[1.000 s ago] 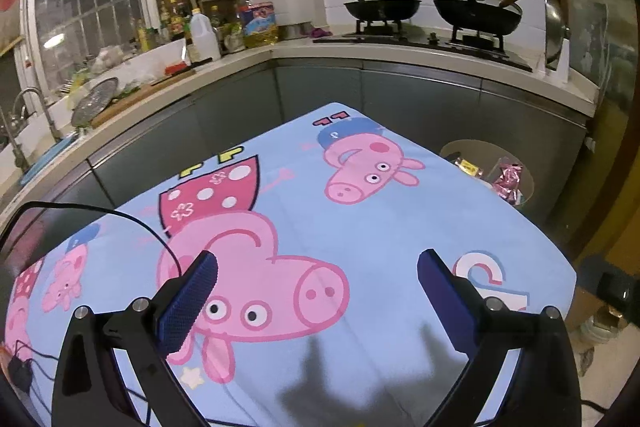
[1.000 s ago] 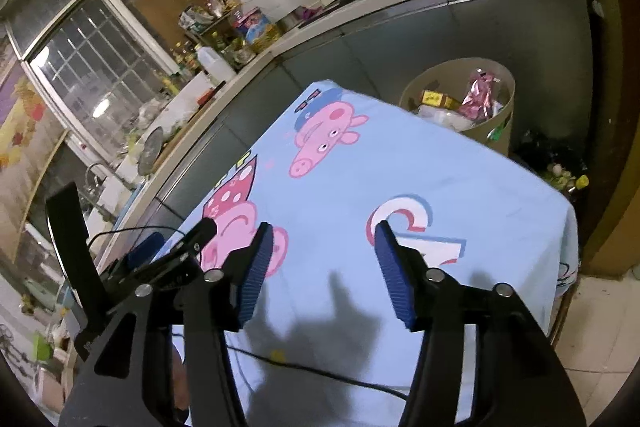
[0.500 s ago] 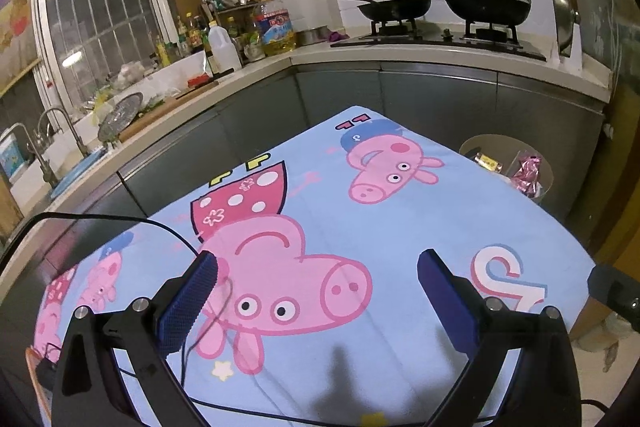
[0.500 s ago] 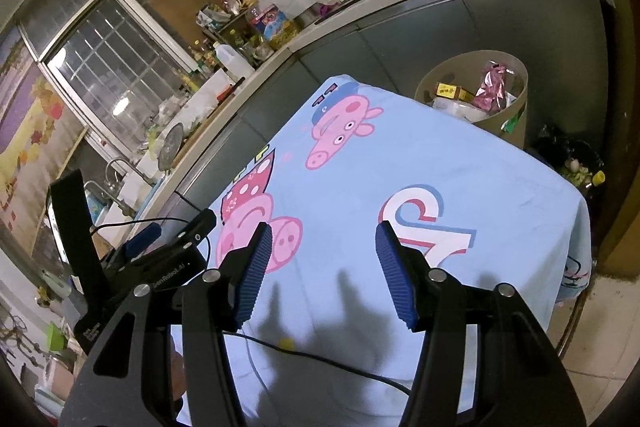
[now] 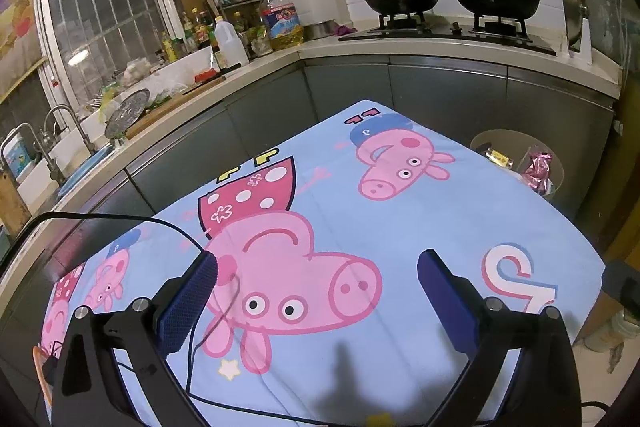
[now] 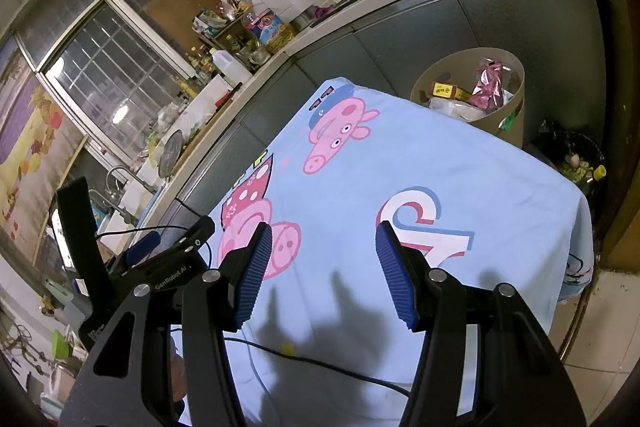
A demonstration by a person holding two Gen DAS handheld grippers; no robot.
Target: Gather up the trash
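Both grippers spread apart and empty above the cartoon-pig cloth; trash sits in the bin at the table's far corner

Left gripper (image 5: 318,285), lower centre of its view, has its blue pads wide apart, nothing between them. Right gripper (image 6: 324,269), lower centre of its view, is likewise released. The tan bin (image 6: 514,115), upper right in the right wrist view, stands just beyond the blue tablecloth (image 6: 460,167) and holds a pink foil wrapper (image 6: 486,85) and a yellow box (image 6: 446,91). A black cable (image 5: 120,217) crosses the cloth at lower left
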